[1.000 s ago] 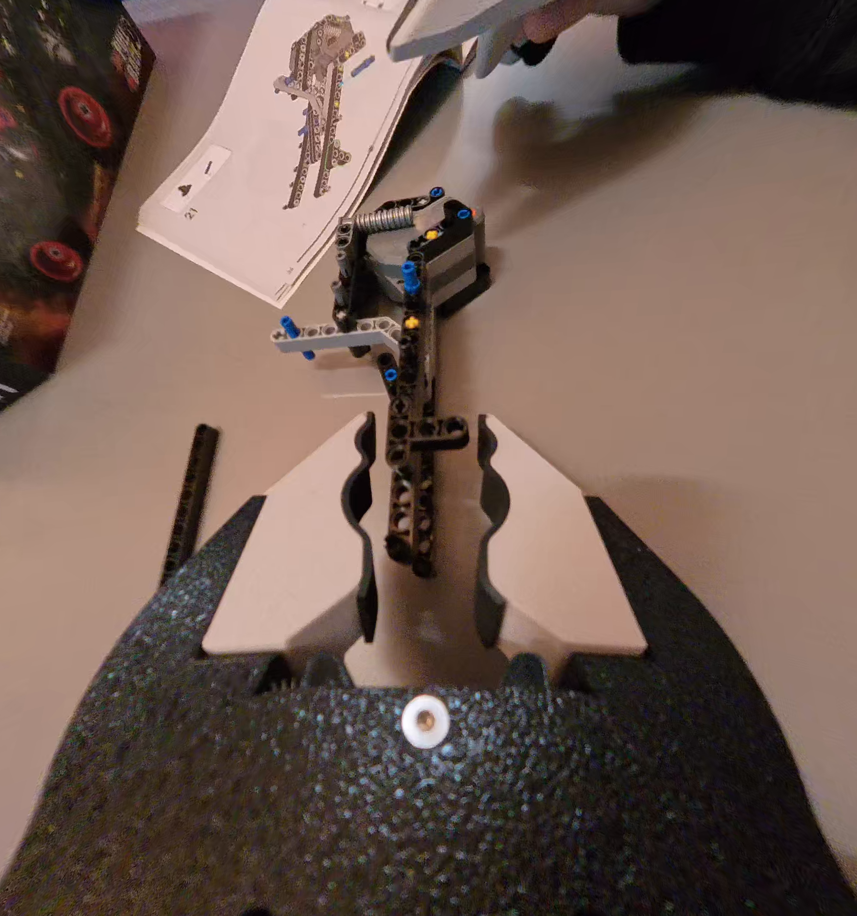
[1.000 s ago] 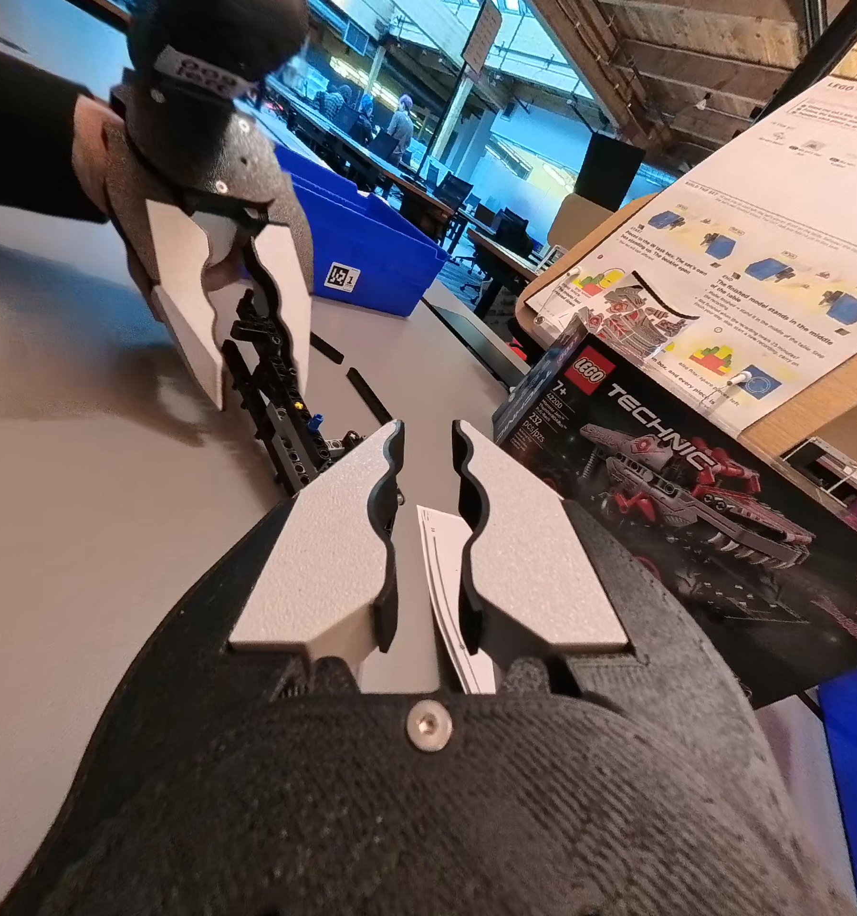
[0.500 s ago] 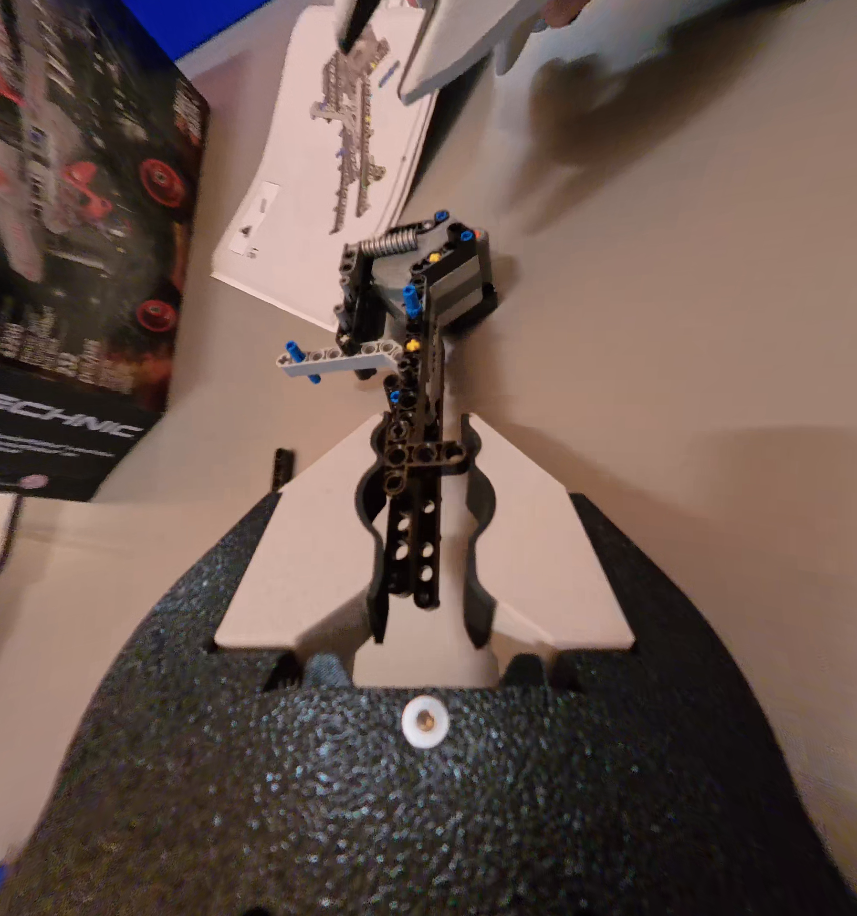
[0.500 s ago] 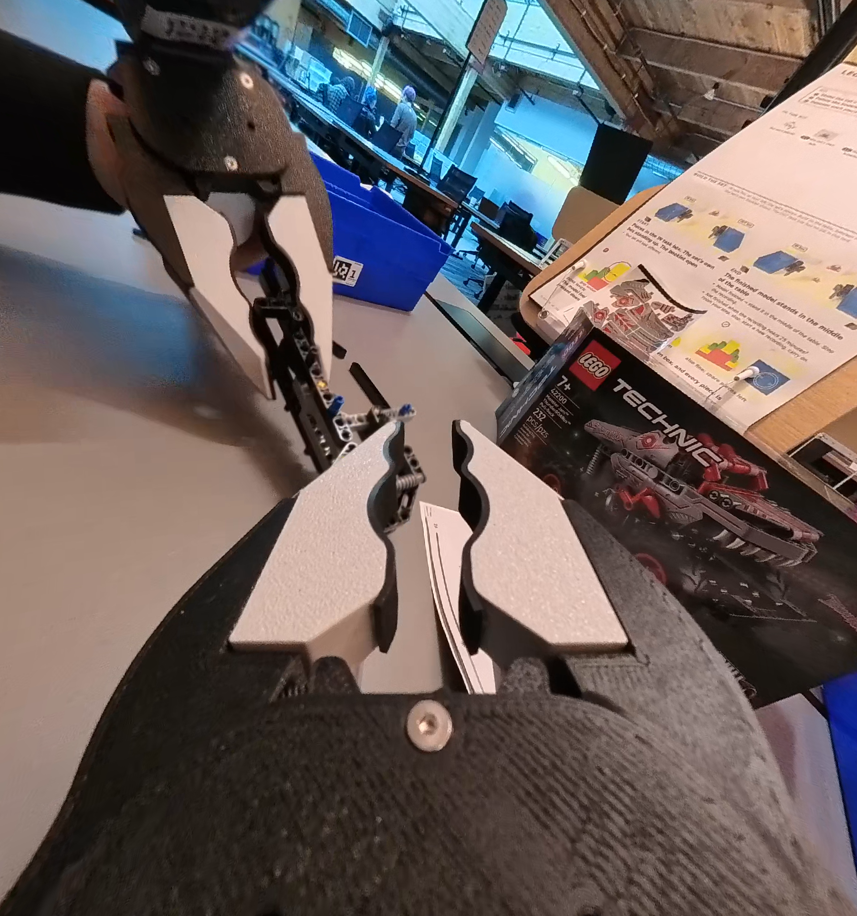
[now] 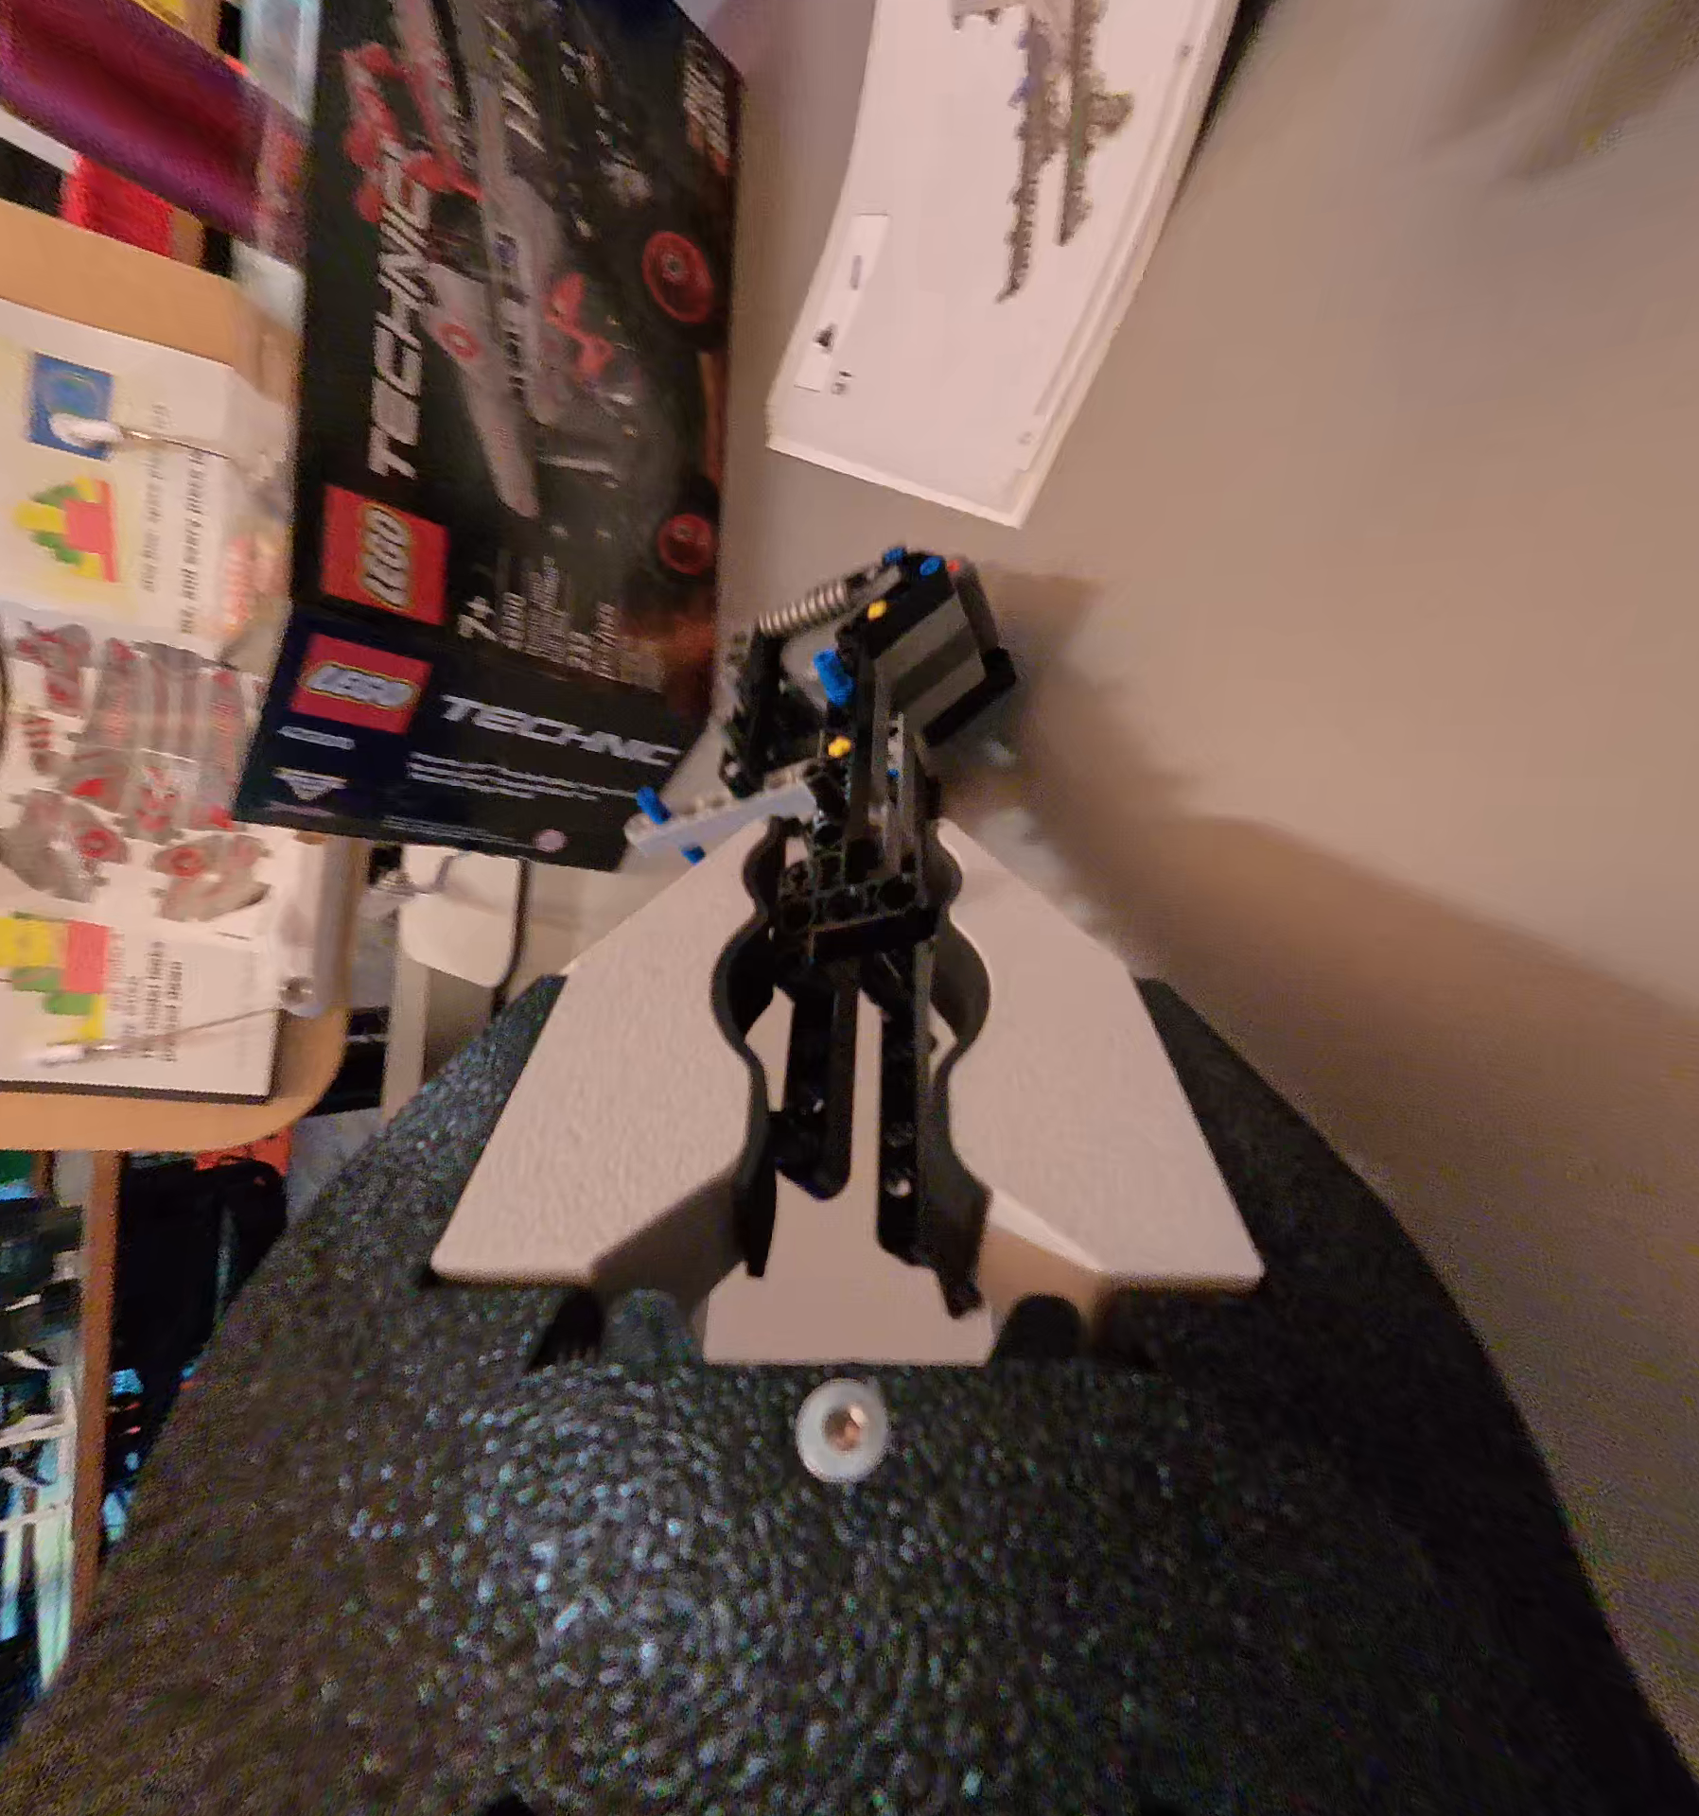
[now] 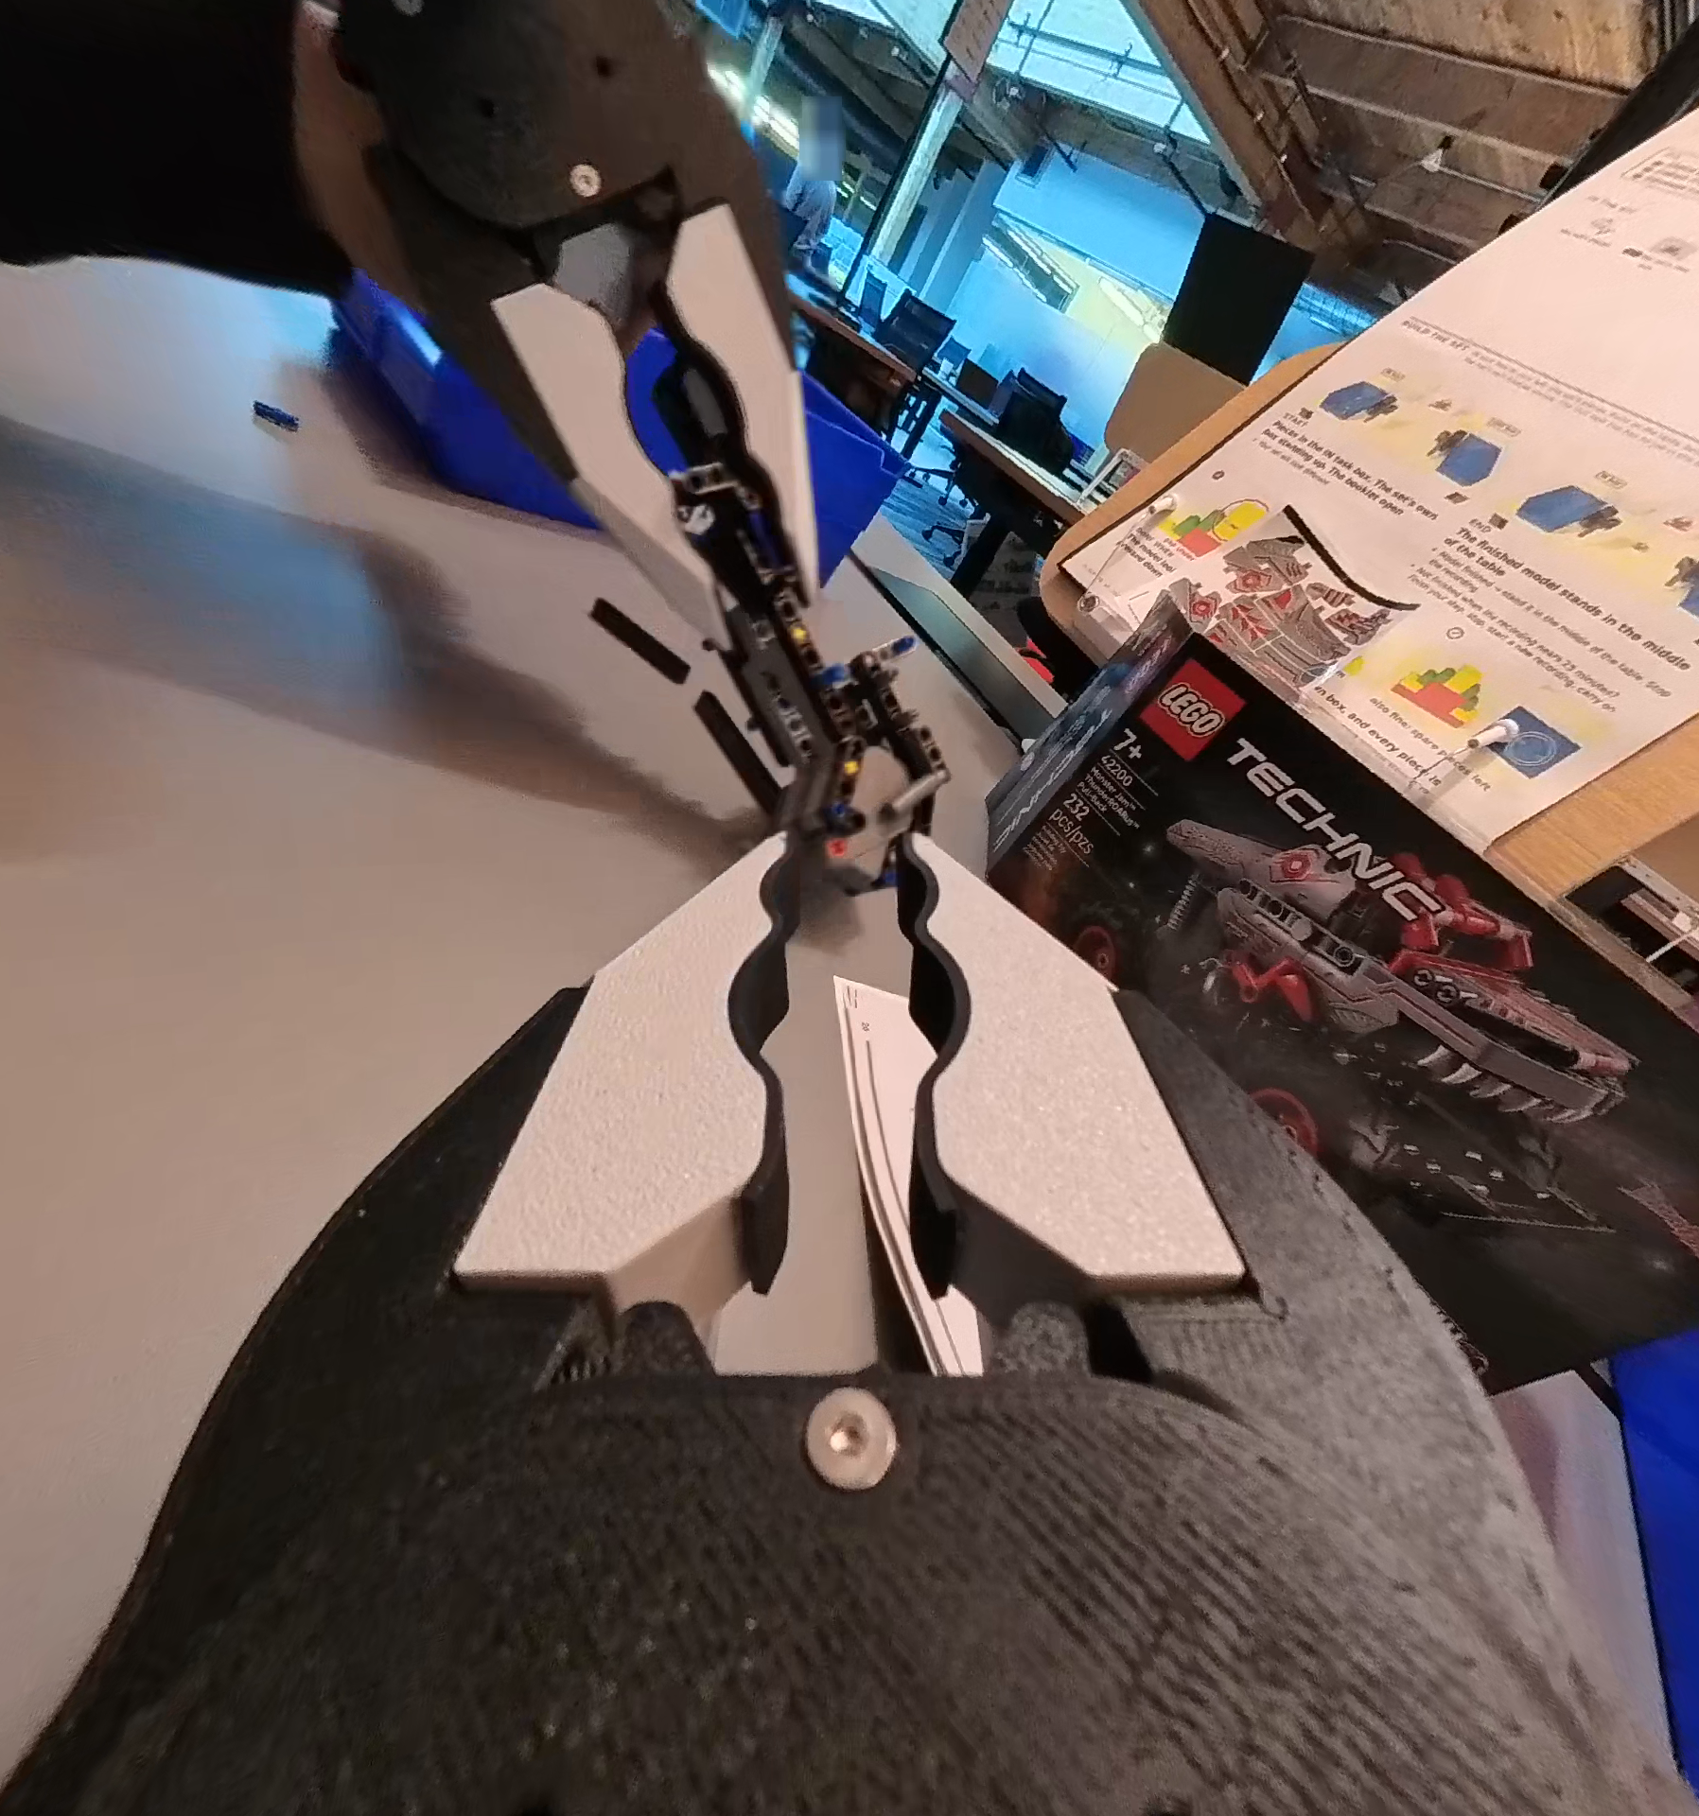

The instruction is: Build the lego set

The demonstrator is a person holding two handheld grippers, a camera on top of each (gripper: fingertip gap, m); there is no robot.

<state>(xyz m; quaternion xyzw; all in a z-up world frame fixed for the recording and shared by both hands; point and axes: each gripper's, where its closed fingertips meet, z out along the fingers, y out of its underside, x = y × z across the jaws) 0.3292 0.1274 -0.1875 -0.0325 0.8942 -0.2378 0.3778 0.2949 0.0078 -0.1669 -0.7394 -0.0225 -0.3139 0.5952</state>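
Grey tabletop [image 6: 187, 983] in an open workshop; desks and a blue bin [image 6: 846, 462] at upper centre of the right wrist view.

Left gripper [image 5: 841, 884] is clamped on the black beam end of the model [image 5: 855, 747], mid-frame, lifted and tilted; the far end looks close to the tabletop, contact unclear. In the right wrist view that model [image 6: 806, 708] hangs from the left gripper just above the right gripper [image 6: 846, 884], which sits narrowly parted and empty, tips right by the model's lower end.

Progress: early. Only a short chassis section with a spring, blue pins and a grey beam is built. Loose black beams [image 6: 639, 639] lie left of centre, unused. Booklet [image 5: 973, 255] lies open, upper centre.

Writing: the box [image 6: 1317, 934] carries a brand logo and printed text; the poster [image 6: 1514, 491] at upper right has instructions. Not transcribing either.
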